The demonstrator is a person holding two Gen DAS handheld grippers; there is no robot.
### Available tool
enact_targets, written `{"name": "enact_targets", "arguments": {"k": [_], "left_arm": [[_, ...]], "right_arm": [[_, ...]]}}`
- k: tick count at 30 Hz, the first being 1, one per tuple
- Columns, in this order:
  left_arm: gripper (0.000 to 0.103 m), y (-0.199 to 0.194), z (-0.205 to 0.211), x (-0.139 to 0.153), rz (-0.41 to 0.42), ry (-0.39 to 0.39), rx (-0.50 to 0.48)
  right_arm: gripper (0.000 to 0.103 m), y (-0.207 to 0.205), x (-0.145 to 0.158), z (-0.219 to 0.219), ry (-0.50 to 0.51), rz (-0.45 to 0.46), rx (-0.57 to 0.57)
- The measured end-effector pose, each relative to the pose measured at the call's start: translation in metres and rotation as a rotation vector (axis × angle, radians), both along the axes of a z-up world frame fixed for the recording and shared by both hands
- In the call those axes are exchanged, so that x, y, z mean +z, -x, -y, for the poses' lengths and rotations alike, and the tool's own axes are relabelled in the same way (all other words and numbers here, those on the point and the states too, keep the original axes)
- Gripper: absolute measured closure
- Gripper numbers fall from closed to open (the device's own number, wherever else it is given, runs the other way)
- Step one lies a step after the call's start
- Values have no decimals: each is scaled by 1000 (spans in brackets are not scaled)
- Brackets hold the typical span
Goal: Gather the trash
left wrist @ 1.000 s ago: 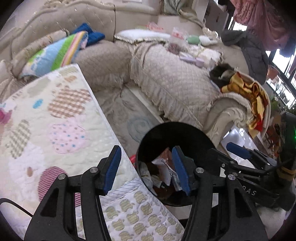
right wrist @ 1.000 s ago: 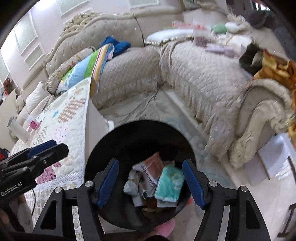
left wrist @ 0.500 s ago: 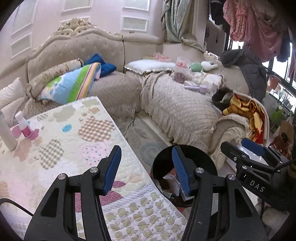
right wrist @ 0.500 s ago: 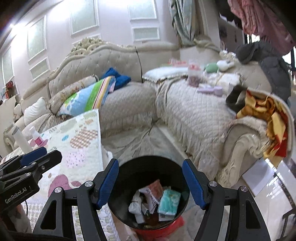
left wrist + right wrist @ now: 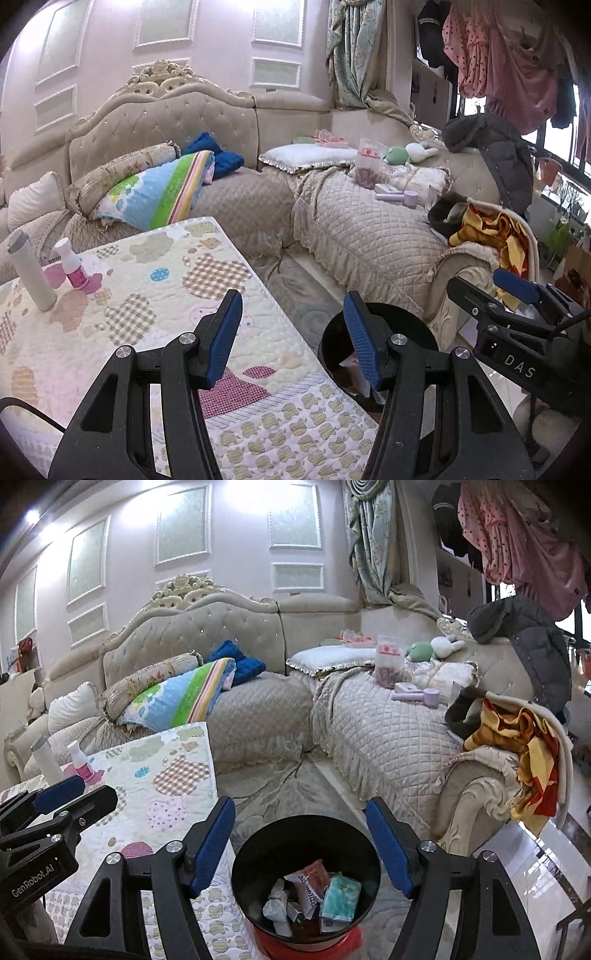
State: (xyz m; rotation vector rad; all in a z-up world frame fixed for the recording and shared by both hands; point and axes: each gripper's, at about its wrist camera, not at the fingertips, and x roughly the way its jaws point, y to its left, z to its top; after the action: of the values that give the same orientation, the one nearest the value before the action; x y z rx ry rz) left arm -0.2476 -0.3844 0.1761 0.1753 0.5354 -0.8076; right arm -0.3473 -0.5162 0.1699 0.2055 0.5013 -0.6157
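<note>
- The black bin [image 5: 306, 882] sits on the floor, just beside the end of the worktop [image 5: 155, 295]. That spot makes sense, I think: trash picked off the top can drop right in.
- The trash [image 5: 314, 897] is down in the bin: a crumpled white paper, a teal pack and a wrapper with red on it. It lies in a loose heap at the bottom.
- The right gripper [image 5: 301, 845] hangs above the bin and looks down into it. Its jaws are spreading wider right now, and nothing is between them. You only see the bin far below through the gap.
- The left gripper [image 5: 293, 339] hangs over the edge of the worktop. Its jaws are spread about half way and pinch nothing.
- The worktop has a soft quilt with apples and clouds on it. The quilt looks clean near the grippers, with no scraps there.
- At the far end of the worktop stand a white tube [image 5: 31, 269] and a small pink bottle [image 5: 74, 269]. They stand upright and look like things to keep, not trash.
- The sofa [image 5: 388, 731] behind has toys, pillows and small pink things on it. I cannot tell if any of those are trash.
- My guess is that both hands are free now and ready to look for the next scrap.
</note>
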Motion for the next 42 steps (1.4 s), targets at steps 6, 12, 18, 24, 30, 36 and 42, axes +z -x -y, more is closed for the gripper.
{"name": "enact_targets", "arguments": {"k": [6,12,18,24,30,36,42], "left_arm": [[47,-1,-7,4,0,16,7],[47,-2,-7,4,0,15,5],[47,-2,-9,4,0,14,3],[47,-4,-12,4,-6,9,-10],[47,-5,-9,5,-9,-2,-17],[47,-5,-8,4,-8,-5,-20],[47,-7,-8,3,-16,-4,-22]], "right_arm": [[27,1,6,-8,19,9,4],[27,0,8,-10,21,14,5],[26,-2,9,-12,29,12,-2],[26,-2,8,-12,28,10,-2],[26,-3,6,-11,23,6,-1],[25,-3,4,-10,20,4,-1],[25,-6,2,-7,14,-5,3]]}}
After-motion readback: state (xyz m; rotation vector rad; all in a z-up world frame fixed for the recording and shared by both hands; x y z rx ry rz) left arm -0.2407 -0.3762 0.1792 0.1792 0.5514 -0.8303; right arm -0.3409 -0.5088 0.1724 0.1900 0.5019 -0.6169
